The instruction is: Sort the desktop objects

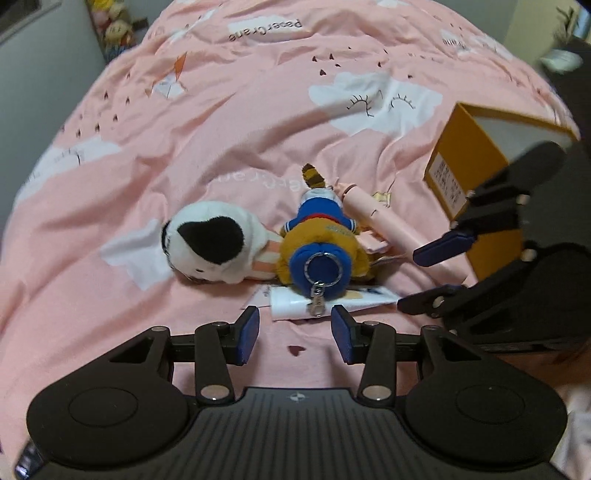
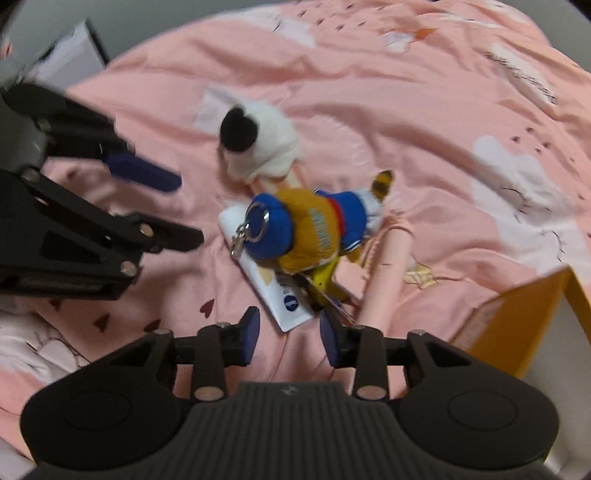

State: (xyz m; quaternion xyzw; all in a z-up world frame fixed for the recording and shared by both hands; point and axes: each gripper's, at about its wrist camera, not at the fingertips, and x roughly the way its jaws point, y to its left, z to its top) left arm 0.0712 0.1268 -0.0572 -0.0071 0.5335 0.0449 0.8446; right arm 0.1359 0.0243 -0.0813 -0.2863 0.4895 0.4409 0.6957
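A blue and yellow plush keychain [image 1: 319,245] lies on the pink bedsheet [image 1: 221,122], on top of a white tube [image 1: 332,301]. A black and white plush [image 1: 214,247] lies to its left, a pink cylinder [image 1: 388,229] to its right. My left gripper [image 1: 294,332] is open and empty just short of the tube. My right gripper [image 2: 290,334] is open and empty near the tube's end [image 2: 284,310]; it also shows in the left wrist view [image 1: 424,275]. The plush keychain [image 2: 310,229], black and white plush [image 2: 258,147] and pink cylinder [image 2: 384,273] show in the right wrist view.
An open yellow box [image 1: 465,162] stands at the right, its corner close to my right gripper [image 2: 517,321]. Stuffed toys [image 1: 114,26] stand at the far left beyond the bed. The left gripper appears at the left of the right wrist view [image 2: 184,210].
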